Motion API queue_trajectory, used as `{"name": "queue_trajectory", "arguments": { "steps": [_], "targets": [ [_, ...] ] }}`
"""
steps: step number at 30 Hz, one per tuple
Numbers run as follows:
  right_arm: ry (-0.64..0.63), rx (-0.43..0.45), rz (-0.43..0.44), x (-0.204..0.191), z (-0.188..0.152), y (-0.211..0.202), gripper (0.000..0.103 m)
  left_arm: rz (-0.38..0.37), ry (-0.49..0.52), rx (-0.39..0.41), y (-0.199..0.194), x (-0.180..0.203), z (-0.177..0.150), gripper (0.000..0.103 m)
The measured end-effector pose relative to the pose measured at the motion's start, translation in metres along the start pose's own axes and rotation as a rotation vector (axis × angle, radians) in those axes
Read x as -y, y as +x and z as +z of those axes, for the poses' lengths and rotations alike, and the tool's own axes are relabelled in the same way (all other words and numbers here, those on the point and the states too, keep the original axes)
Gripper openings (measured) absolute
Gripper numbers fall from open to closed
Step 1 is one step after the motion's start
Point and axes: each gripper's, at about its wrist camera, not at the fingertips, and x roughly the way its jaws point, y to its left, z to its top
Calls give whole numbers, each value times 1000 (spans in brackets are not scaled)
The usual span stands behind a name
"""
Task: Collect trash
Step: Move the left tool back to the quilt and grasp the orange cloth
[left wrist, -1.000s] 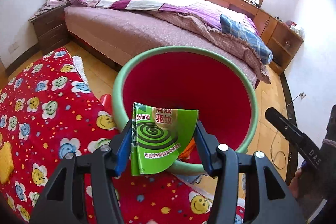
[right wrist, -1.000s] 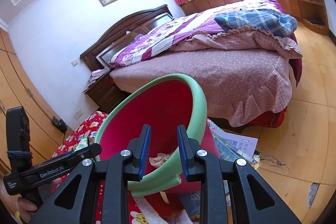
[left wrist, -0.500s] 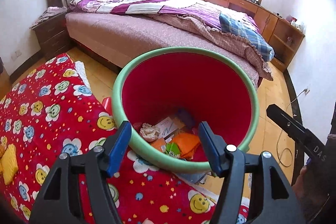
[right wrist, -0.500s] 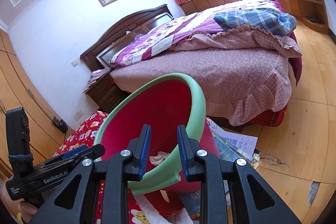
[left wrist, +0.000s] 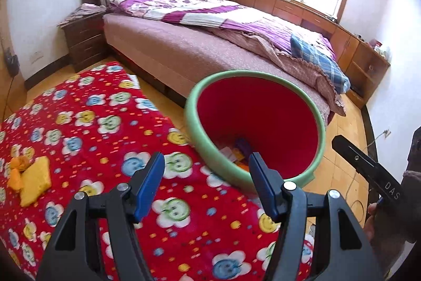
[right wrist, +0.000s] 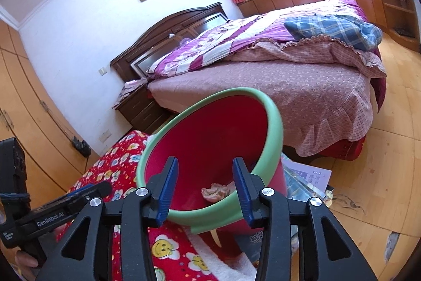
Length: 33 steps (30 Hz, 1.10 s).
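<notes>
A red bin with a green rim (left wrist: 194,120) stands tilted at the edge of the red smiley blanket (left wrist: 86,128); it also shows in the right wrist view (right wrist: 273,117). Trash lies at its bottom (left wrist: 234,152), with a crumpled pale scrap (right wrist: 214,191) visible. My left gripper (left wrist: 206,183) is open and empty, above the blanket just left of the bin. My right gripper (right wrist: 205,191) is open, with its jaws on either side of the bin's near rim. Yellow and orange scraps (left wrist: 34,175) lie on the blanket at the left.
A large bed (left wrist: 210,44) with purple bedding stands behind the bin. A nightstand (left wrist: 84,38) is at the back left. Papers and magazines (right wrist: 307,175) lie on the wooden floor under the bin. Wooden cabinets (left wrist: 363,62) line the right wall.
My left gripper opened and dropped the green mosquito-coil box into the bin, then swung left and back. My right gripper opened from around the bin's rim.
</notes>
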Motion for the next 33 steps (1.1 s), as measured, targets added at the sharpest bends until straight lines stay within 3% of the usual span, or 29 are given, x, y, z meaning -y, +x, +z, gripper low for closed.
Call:
{"name": "queue_trajectory", "arguments": {
  "steps": [16, 23, 27, 33],
  "targets": [
    [-74, -72, 65, -45, -17, 5, 55, 155, -151, 38, -41, -84, -15, 66],
    [-92, -113, 63, -61, -27, 13, 56, 241, -197, 53, -56, -132, -20, 66],
    [-95, -133, 56, -68, -32, 19, 64, 283, -223, 53, -59, -158, -22, 66],
    [-125, -162, 44, -80, -39, 26, 64, 342, -272, 46, -60, -200, -24, 66]
  ]
}}
